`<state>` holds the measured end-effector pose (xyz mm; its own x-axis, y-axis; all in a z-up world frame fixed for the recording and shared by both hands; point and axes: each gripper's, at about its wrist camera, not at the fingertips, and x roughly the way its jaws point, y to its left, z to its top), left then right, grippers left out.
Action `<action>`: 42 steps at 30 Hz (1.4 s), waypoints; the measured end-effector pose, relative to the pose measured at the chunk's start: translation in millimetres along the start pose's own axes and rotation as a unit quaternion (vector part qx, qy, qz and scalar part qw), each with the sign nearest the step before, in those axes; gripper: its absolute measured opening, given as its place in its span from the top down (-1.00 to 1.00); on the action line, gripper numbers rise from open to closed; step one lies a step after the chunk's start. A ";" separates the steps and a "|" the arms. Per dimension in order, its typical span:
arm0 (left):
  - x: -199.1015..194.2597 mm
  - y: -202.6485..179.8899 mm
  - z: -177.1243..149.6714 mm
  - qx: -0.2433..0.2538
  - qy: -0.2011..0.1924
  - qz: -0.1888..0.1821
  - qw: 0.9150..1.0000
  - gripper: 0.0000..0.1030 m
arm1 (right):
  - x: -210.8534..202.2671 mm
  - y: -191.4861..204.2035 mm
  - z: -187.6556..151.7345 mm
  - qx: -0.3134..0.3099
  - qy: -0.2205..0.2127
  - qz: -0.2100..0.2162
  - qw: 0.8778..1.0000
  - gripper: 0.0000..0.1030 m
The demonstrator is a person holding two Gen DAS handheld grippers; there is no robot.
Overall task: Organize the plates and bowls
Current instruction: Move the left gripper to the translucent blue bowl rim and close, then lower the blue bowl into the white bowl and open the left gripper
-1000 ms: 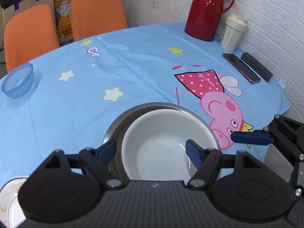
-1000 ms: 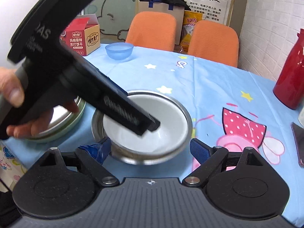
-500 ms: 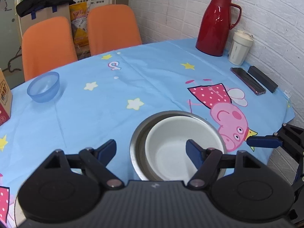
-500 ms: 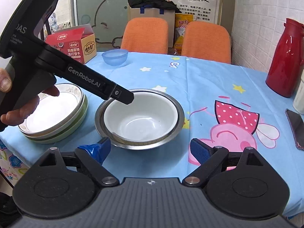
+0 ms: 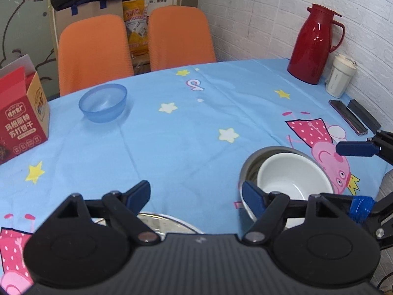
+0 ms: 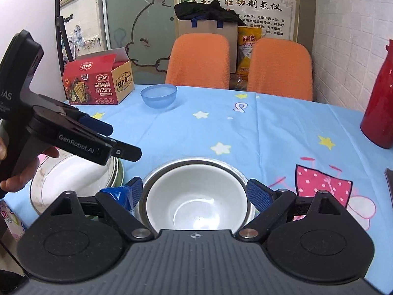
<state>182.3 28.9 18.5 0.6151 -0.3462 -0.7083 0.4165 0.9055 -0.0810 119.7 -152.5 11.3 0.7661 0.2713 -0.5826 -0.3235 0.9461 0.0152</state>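
A white bowl (image 6: 196, 206) sits nested in a steel bowl (image 6: 196, 163) at the table's near edge; both show in the left wrist view, the white bowl (image 5: 292, 174) inside the steel bowl (image 5: 248, 169). A blue translucent bowl (image 5: 103, 103) stands far left, also in the right wrist view (image 6: 159, 95). Stacked plates (image 6: 71, 179) lie left of the steel bowl. My left gripper (image 5: 196, 194) is open and empty above the table, over the plates' rim (image 5: 169, 218). My right gripper (image 6: 194, 191) is open, its fingers either side of the nested bowls.
A red thermos (image 5: 314, 44), a white cup (image 5: 340, 78), a phone (image 5: 348, 116) and a black bar (image 5: 363, 115) stand along the brick wall at right. A red cracker box (image 5: 22, 120) sits far left. Two orange chairs (image 5: 179, 36) stand behind the table.
My left gripper has lifted off the white bowl and swung left, now facing the blue bowl. My right gripper has moved in closer over the nested bowls.
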 end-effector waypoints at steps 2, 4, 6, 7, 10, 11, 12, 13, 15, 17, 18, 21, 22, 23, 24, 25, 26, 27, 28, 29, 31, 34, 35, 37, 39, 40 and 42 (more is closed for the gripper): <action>-0.7 13.1 2.7 -0.007 -0.002 0.007 1.000 -0.52 | 11.9 3.0 11.4 -0.006 0.005 0.004 1.000 -0.53; -1.4 30.3 8.4 -0.016 -0.008 0.015 1.000 -0.52 | 27.7 6.6 24.8 -0.010 0.009 0.015 1.000 -0.53; -0.6 51.4 16.5 -0.031 -0.014 0.025 0.999 -0.53 | 45.4 10.6 39.7 -0.017 0.019 0.030 0.999 -0.53; 0.4 62.6 21.0 -0.040 -0.017 0.032 0.999 -0.53 | 54.0 12.9 47.0 -0.023 0.024 0.035 0.999 -0.53; 8.2 101.3 36.9 -0.072 -0.026 0.059 0.995 -0.53 | 82.5 21.4 70.8 -0.053 0.035 0.045 0.997 -0.53; 12.8 112.0 43.7 -0.080 -0.027 0.068 0.994 -0.53 | 91.9 23.9 78.5 -0.062 0.039 0.047 0.996 -0.53; 19.8 123.8 52.8 -0.090 -0.027 0.076 0.993 -0.53 | 103.8 26.6 88.2 -0.070 0.042 0.050 0.995 -0.53; 26.7 134.6 61.5 -0.101 -0.026 0.080 0.991 -0.53 | 114.6 29.2 96.7 -0.076 0.044 0.055 0.995 -0.53; 42.2 153.2 78.6 -0.122 -0.027 0.075 0.989 -0.53 | 142.1 33.5 115.2 -0.082 0.052 0.069 0.993 -0.53; 61.9 164.1 94.2 -0.134 -0.023 0.072 0.988 -0.53 | 172.7 38.4 129.3 -0.077 0.064 0.085 0.991 -0.53; 74.1 168.6 102.1 -0.139 -0.020 0.070 0.988 -0.53 | 188.6 41.1 135.3 -0.077 0.069 0.089 0.991 -0.53; 108.1 179.4 115.6 -0.157 -0.004 0.072 0.985 -0.53 | 232.7 49.7 143.4 -0.084 0.087 0.078 0.990 -0.53; 119.9 181.7 118.4 -0.160 0.002 0.069 0.985 -0.54 | 245.8 50.9 144.4 -0.083 0.094 0.076 0.989 -0.53; 129.5 183.8 119.8 -0.163 0.008 0.069 0.984 -0.54 | 256.0 51.2 144.5 -0.080 0.099 0.077 0.989 -0.53; 139.5 185.5 120.5 -0.165 0.014 0.071 0.984 -0.54 | 266.4 50.6 144.9 -0.075 0.104 0.077 0.989 -0.53; 146.6 186.9 121.0 -0.166 0.019 0.073 0.983 -0.54 | 274.2 49.8 144.3 -0.073 0.109 0.076 0.988 -0.53; 154.3 188.9 121.5 -0.166 0.020 0.073 0.983 -0.54 | 281.0 48.8 143.4 -0.070 0.113 0.074 0.988 -0.53; 159.9 190.3 121.7 -0.167 0.021 0.074 0.983 -0.54 | 286.4 48.2 142.4 -0.068 0.116 0.073 0.988 -0.53; 163.9 191.1 121.5 -0.169 0.021 0.073 0.983 -0.54 | 290.8 47.2 141.5 -0.067 0.118 0.072 0.988 -0.53; 166.9 192.7 121.6 -0.170 0.021 0.069 0.983 -0.54 | 294.7 47.3 140.2 -0.066 0.120 0.070 0.988 -0.53; 171.7 197.2 120.6 -0.172 0.021 0.057 0.983 -0.54 | 299.7 49.0 139.0 -0.063 0.117 0.074 0.988 -0.53; 177.7 199.8 120.6 -0.172 0.024 0.050 0.984 -0.47 | 305.4 52.2 139.6 -0.061 0.101 0.082 0.990 -0.53; 177.9 200.1 120.4 -0.167 0.020 0.051 0.984 -0.40 | 306.1 53.4 138.3 -0.061 0.094 0.081 0.990 -0.53; 176.8 197.7 119.0 -0.152 0.018 0.050 0.987 -0.08 | 306.3 59.6 135.9 -0.075 0.079 0.074 0.991 -0.51; 175.6 194.7 118.4 -0.134 0.020 0.054 0.989 0.08 | 305.5 61.5 134.5 -0.074 0.066 0.076 0.992 -0.49; 175.1 194.7 117.7 -0.133 0.022 0.050 0.990 0.10 | 305.4 61.8 135.4 -0.072 0.061 0.078 0.992 -0.45; 170.1 195.0 117.2 -0.134 0.021 0.043 0.990 0.17 | 303.7 62.3 137.5 -0.068 0.041 0.086 0.993 -0.44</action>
<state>446.6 117.9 -35.6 0.6107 -0.2591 -0.7483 0.1676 0.9658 -0.1977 408.6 13.2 -53.0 0.6473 0.4067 -0.6447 -0.5225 0.8525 0.0132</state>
